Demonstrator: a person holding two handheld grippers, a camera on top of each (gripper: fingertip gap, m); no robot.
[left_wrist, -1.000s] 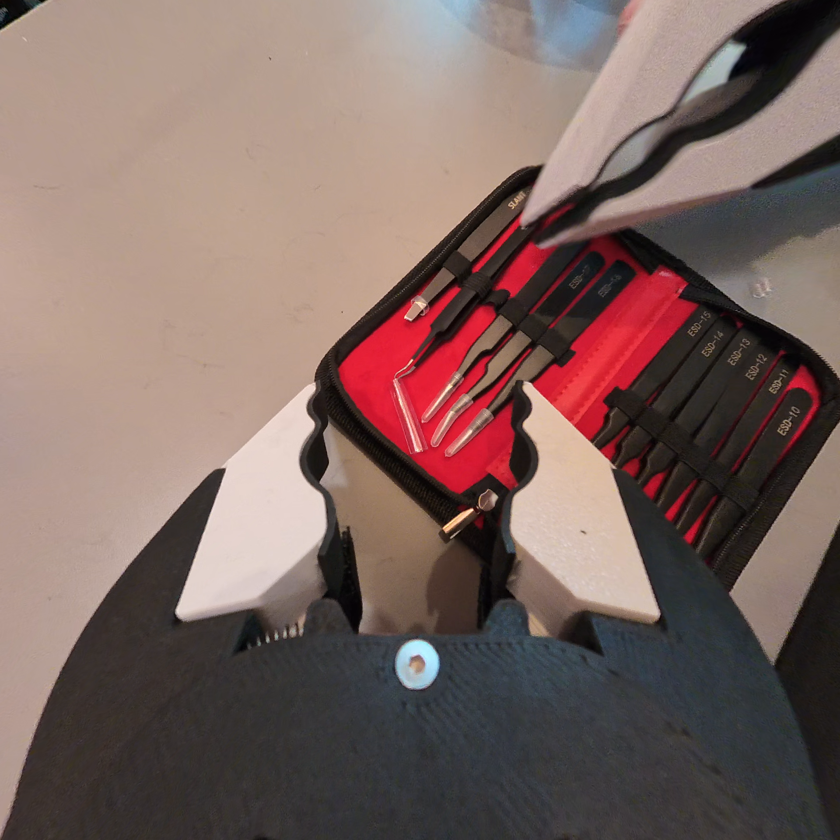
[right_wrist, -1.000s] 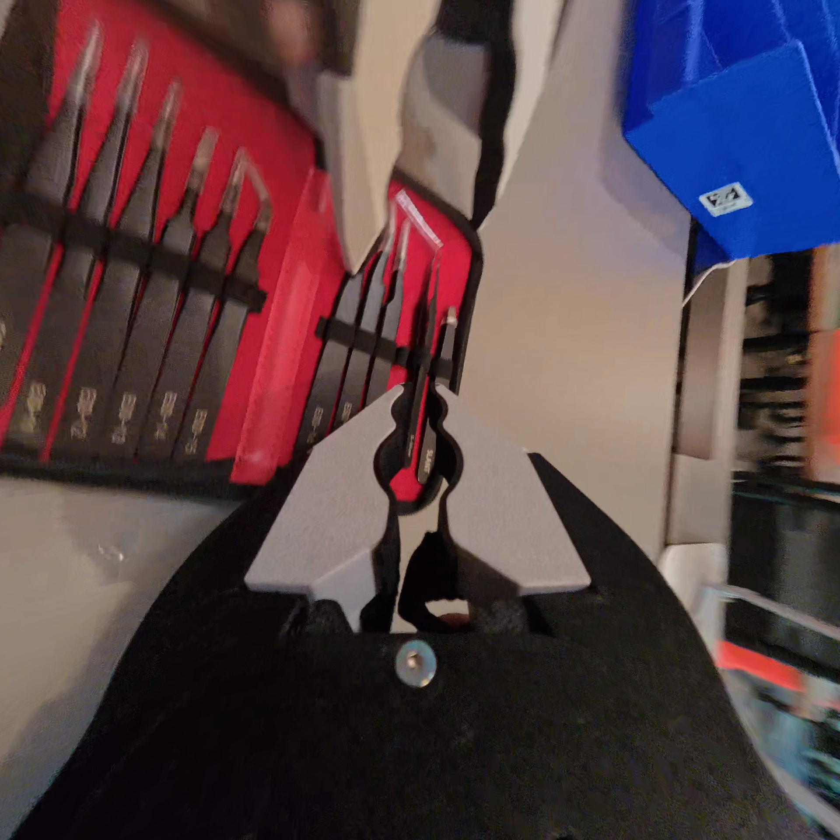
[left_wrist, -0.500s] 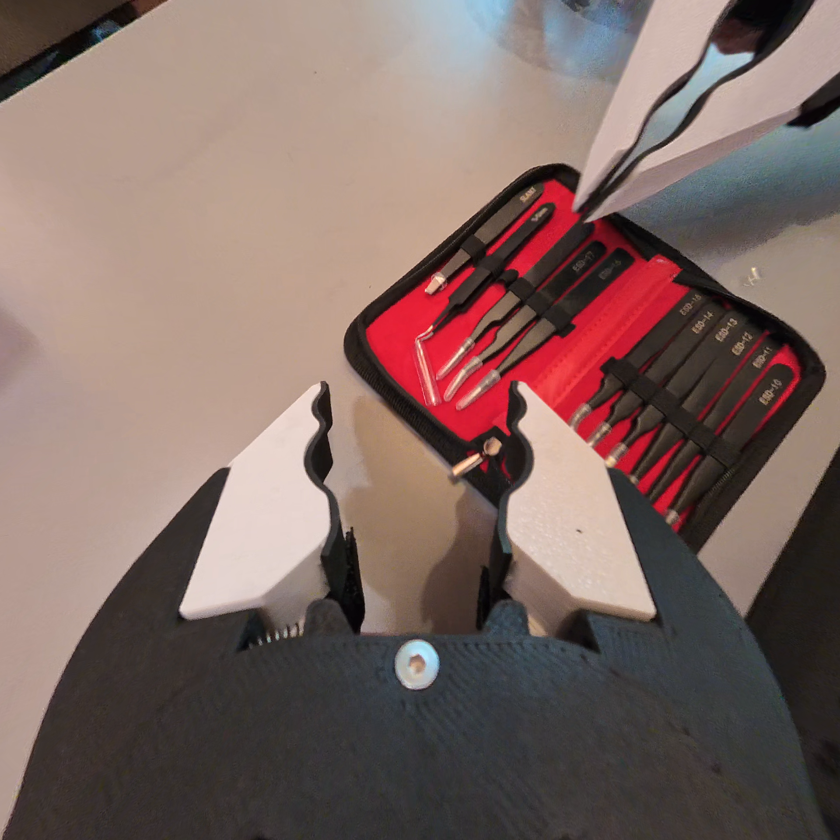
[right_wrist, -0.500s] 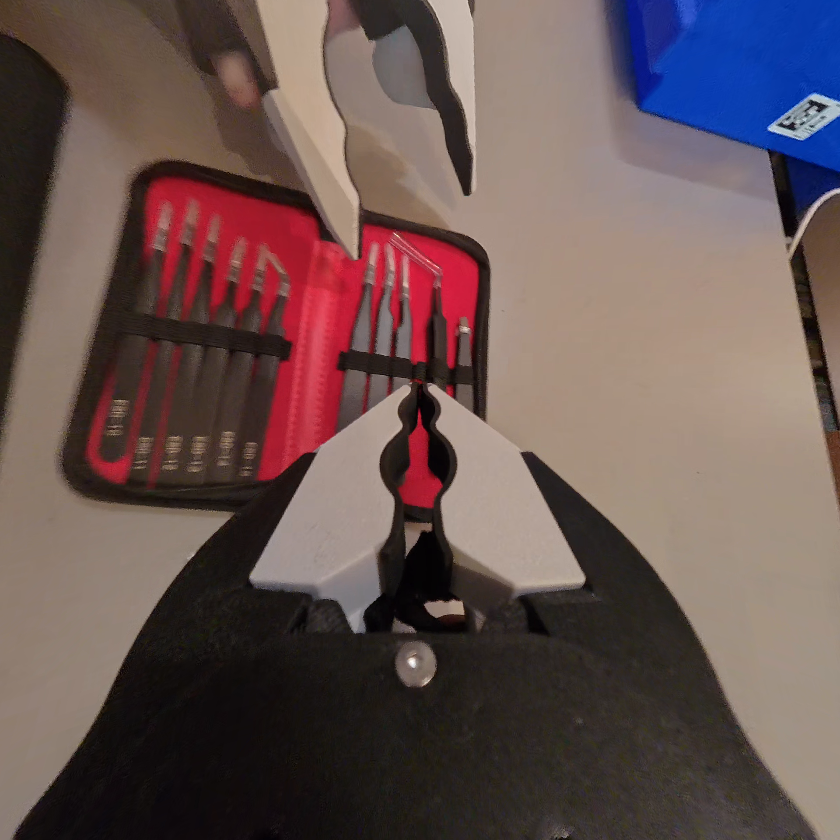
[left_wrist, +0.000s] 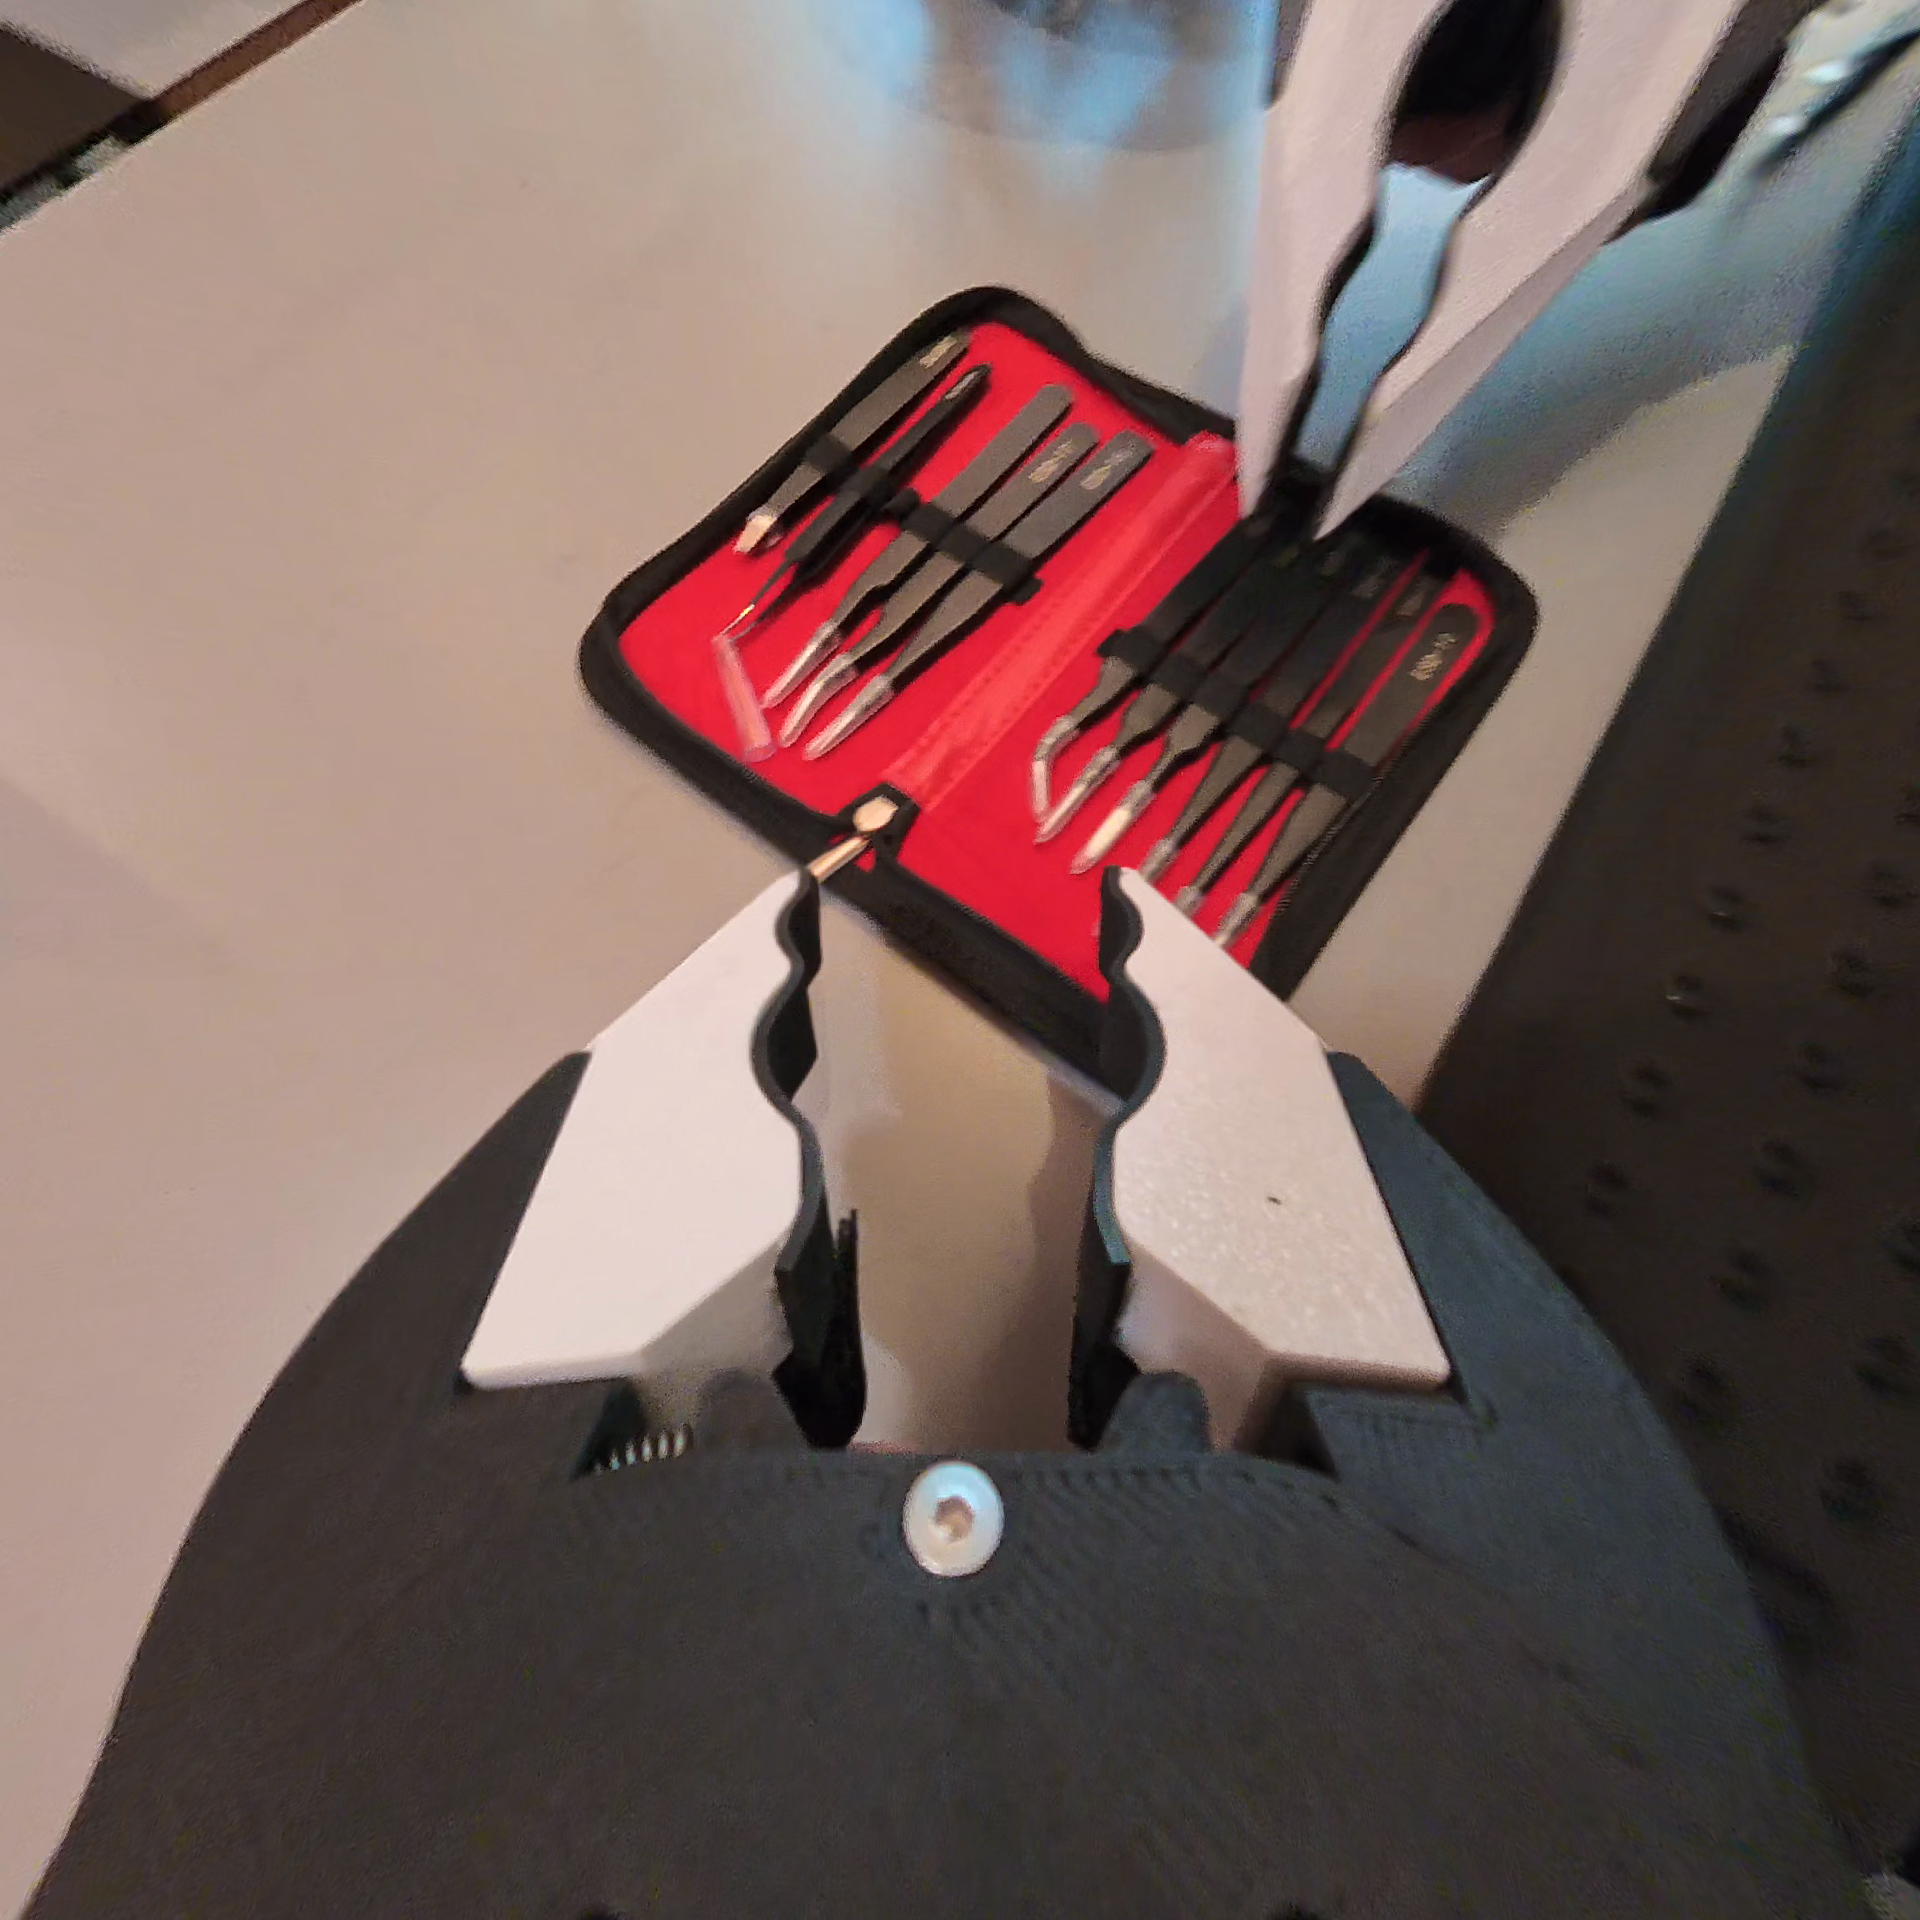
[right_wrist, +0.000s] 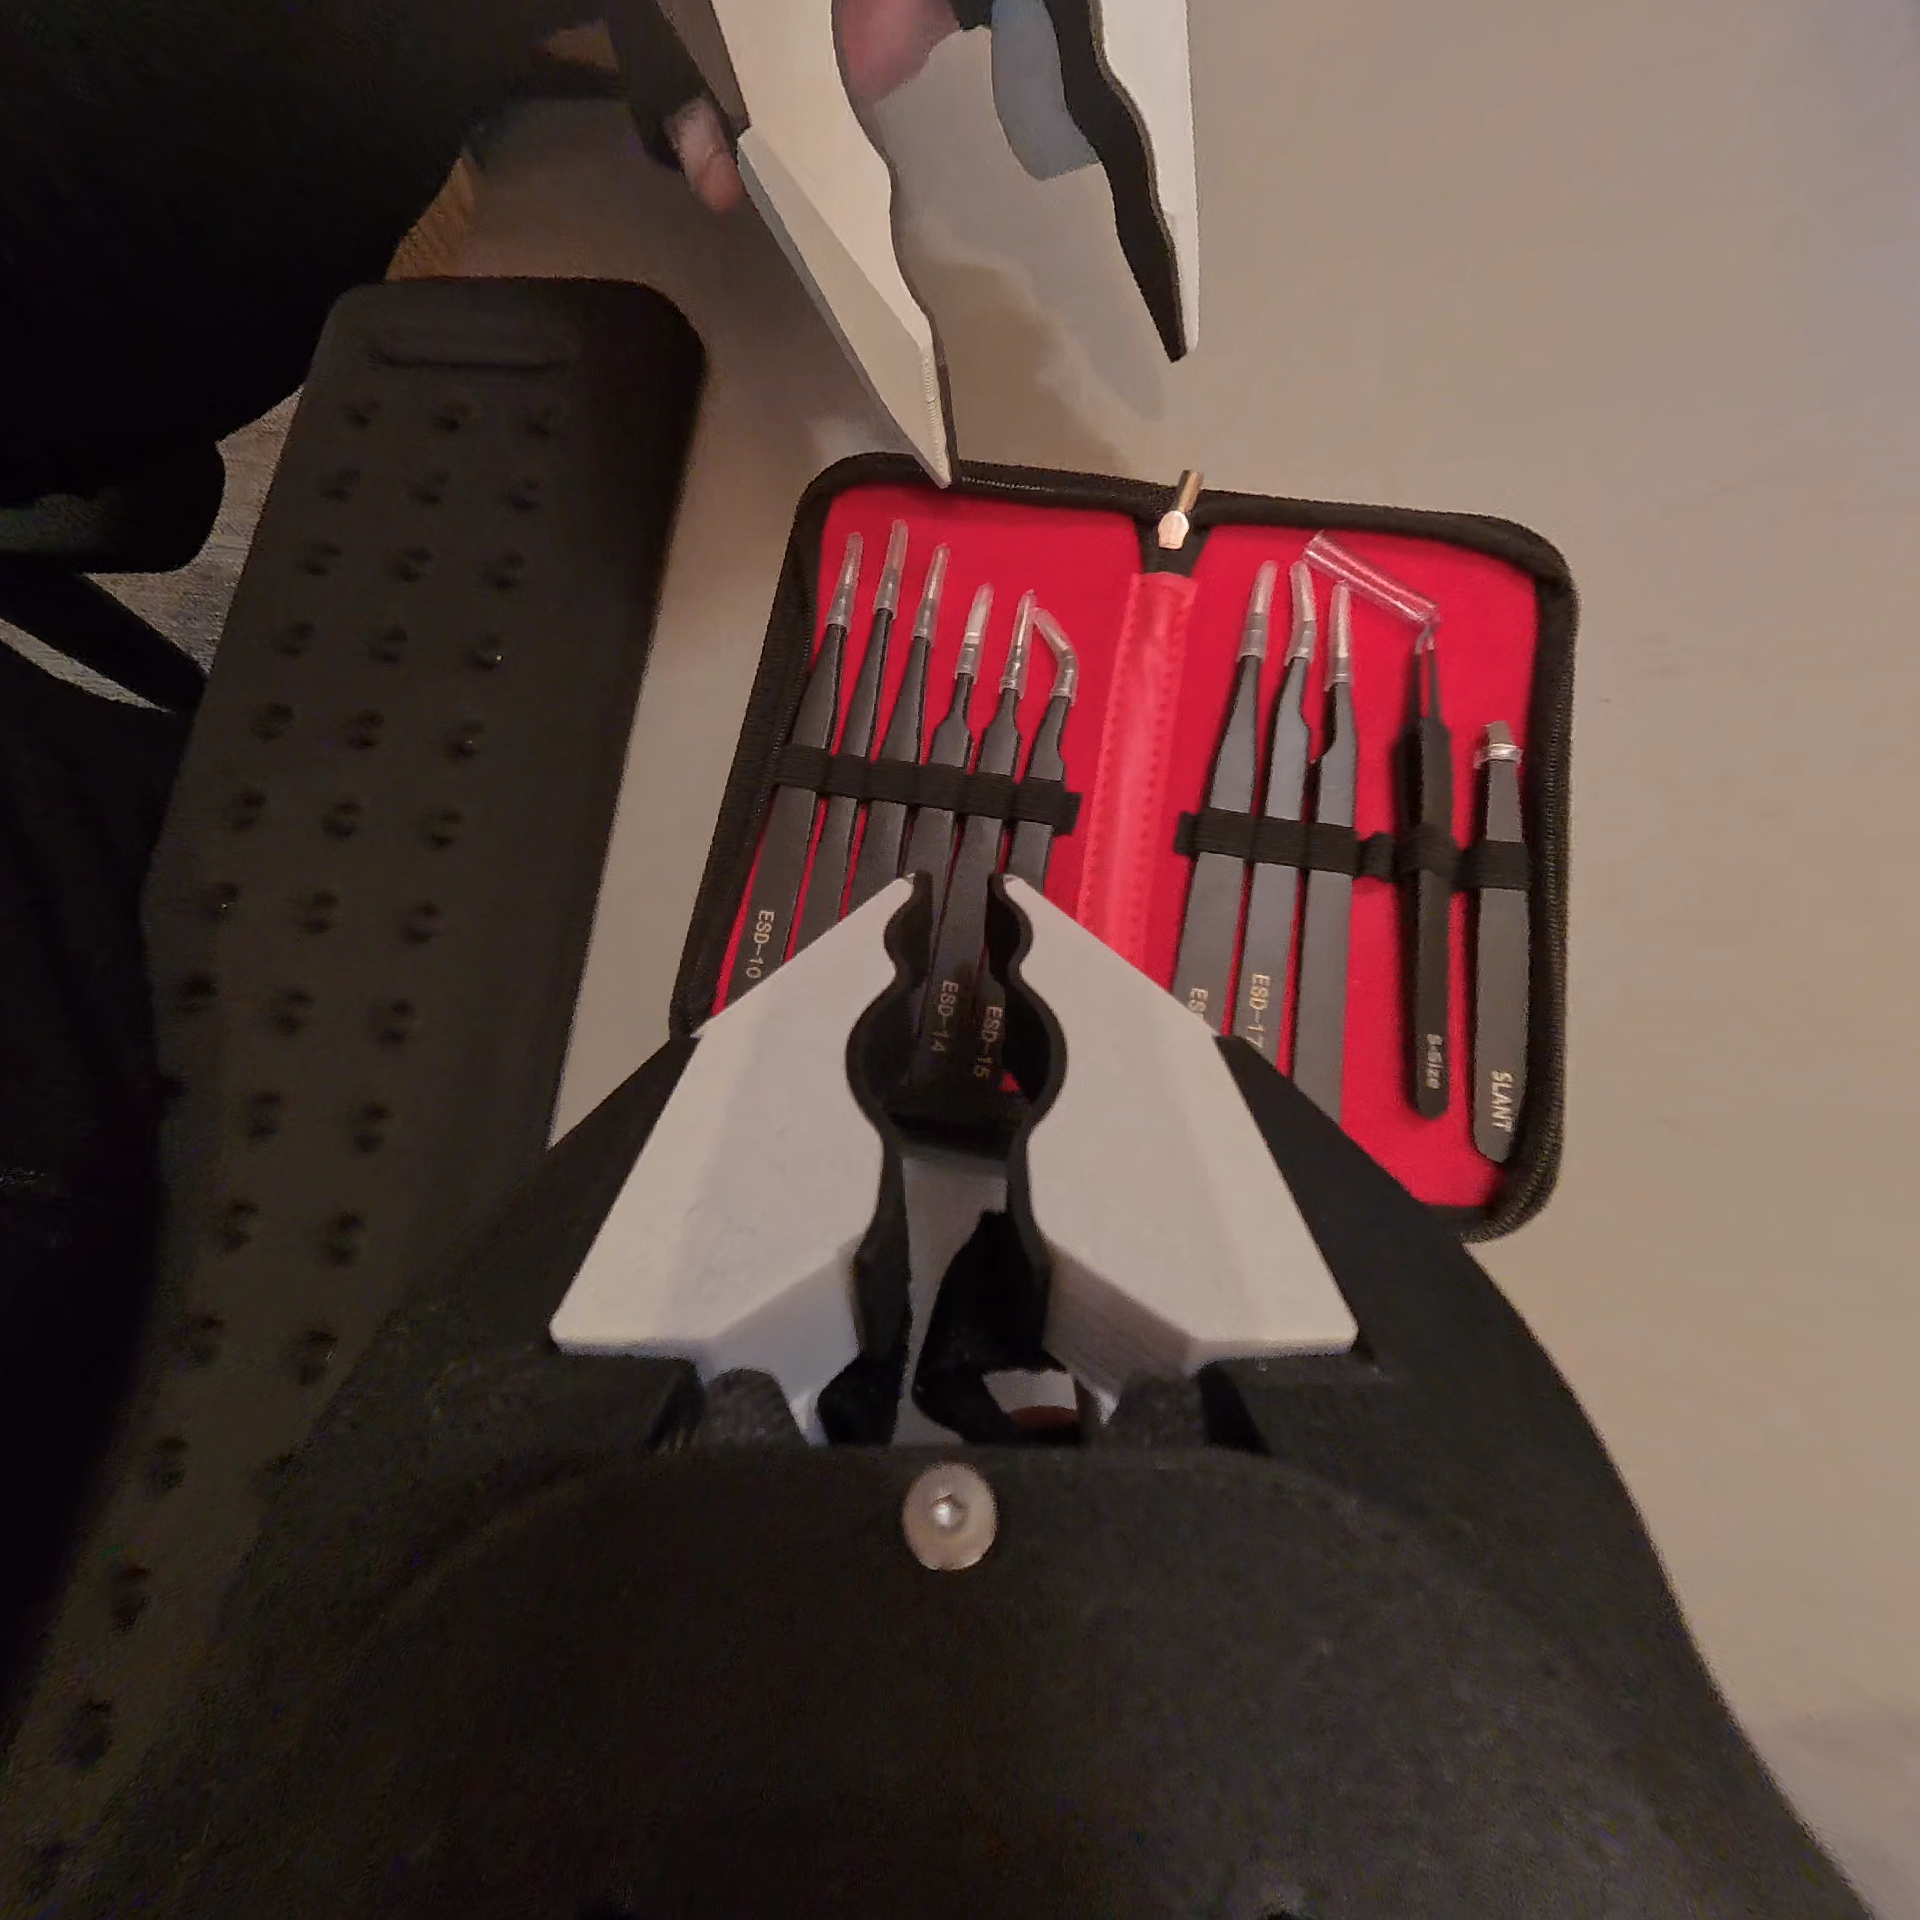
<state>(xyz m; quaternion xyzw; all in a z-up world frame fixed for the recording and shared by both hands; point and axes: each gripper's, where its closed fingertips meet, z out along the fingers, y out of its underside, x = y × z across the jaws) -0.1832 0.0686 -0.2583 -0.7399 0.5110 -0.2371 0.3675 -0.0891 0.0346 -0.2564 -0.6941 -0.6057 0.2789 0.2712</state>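
I am holding my left tool (left_wrist: 961, 894) with its white fingers spread wide and gripping nothing, hanging just over the near edge of the black zip-around case with red lining (right_wrist: 1174, 1184) that is lying open flat on the pale desk (left_wrist: 343, 499). My right tool (right_wrist: 956, 881) is showing only a narrow gap between its tips, nothing between them, hovering above the handle ends of the six black tweezers (right_wrist: 914, 748) tucked under an elastic band in one half. The other half is carrying five more black tweezers (right_wrist: 1340, 831), two of them shorter, and a loose clear tip cap (right_wrist: 1377, 592). The handles are bearing small pale lettering. A brass zipper pull (right_wrist: 1179, 514) is sitting at the spine. A black perforated pad (right_wrist: 343, 831) is lying close beside the case; the desk on the opposite side is giving open room.
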